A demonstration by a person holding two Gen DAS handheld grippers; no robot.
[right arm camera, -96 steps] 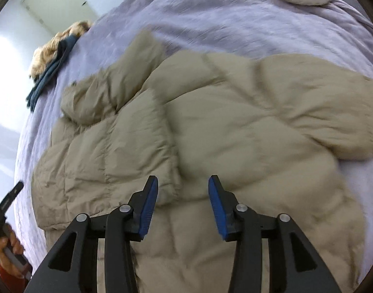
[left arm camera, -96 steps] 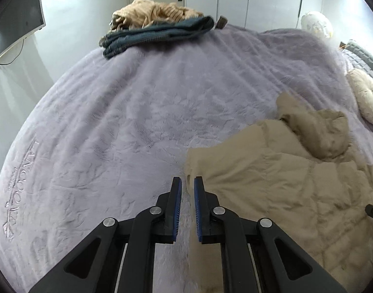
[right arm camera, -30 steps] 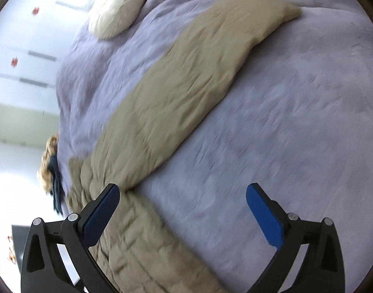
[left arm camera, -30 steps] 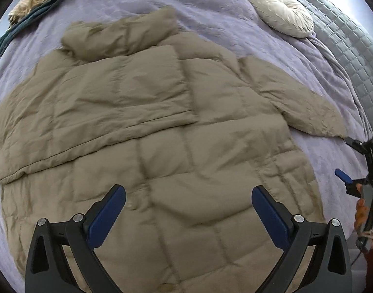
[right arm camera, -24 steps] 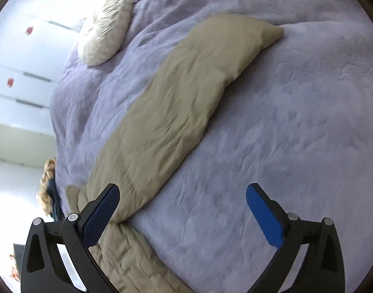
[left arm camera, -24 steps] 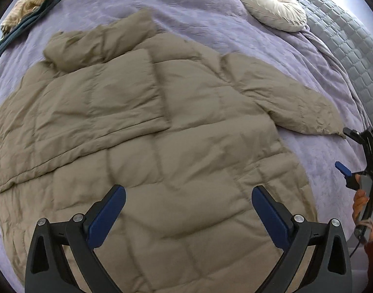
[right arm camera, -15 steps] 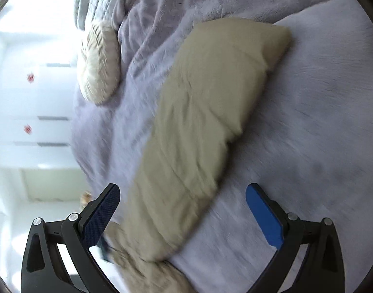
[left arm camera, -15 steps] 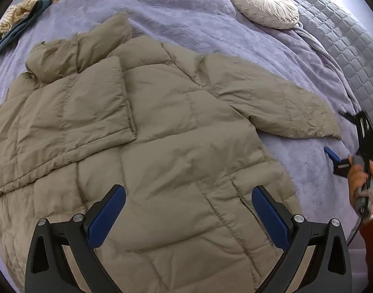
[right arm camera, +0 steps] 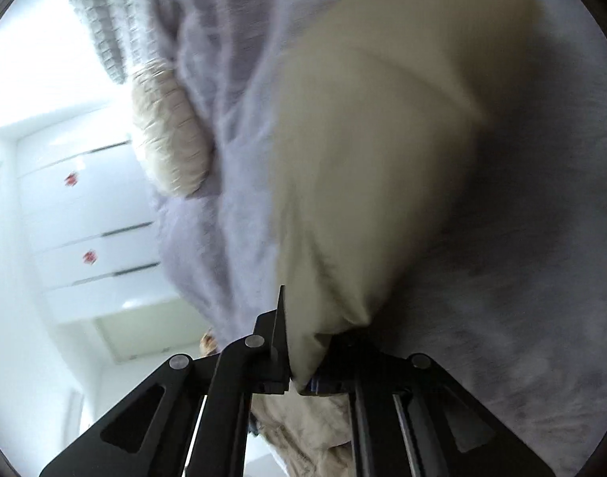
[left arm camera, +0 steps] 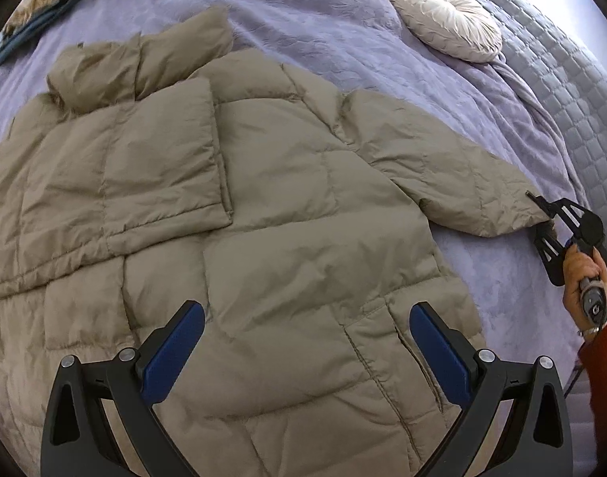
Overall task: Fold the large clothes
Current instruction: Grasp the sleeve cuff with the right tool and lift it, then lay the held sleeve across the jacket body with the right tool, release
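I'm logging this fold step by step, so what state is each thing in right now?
Jacket: spread flat on the bed, one sleeve already folded across its body.
Other sleeve: stretched out sideways, cuff gripped.
Right gripper: just closed, clamped on the cuff.
Left gripper: wide open above the hem, empty.

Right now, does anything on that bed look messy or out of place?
Only the rumpled clothes pile at the bed's far corner. The tan jacket lies flat, its sleeve cuff pinched in the right claw.
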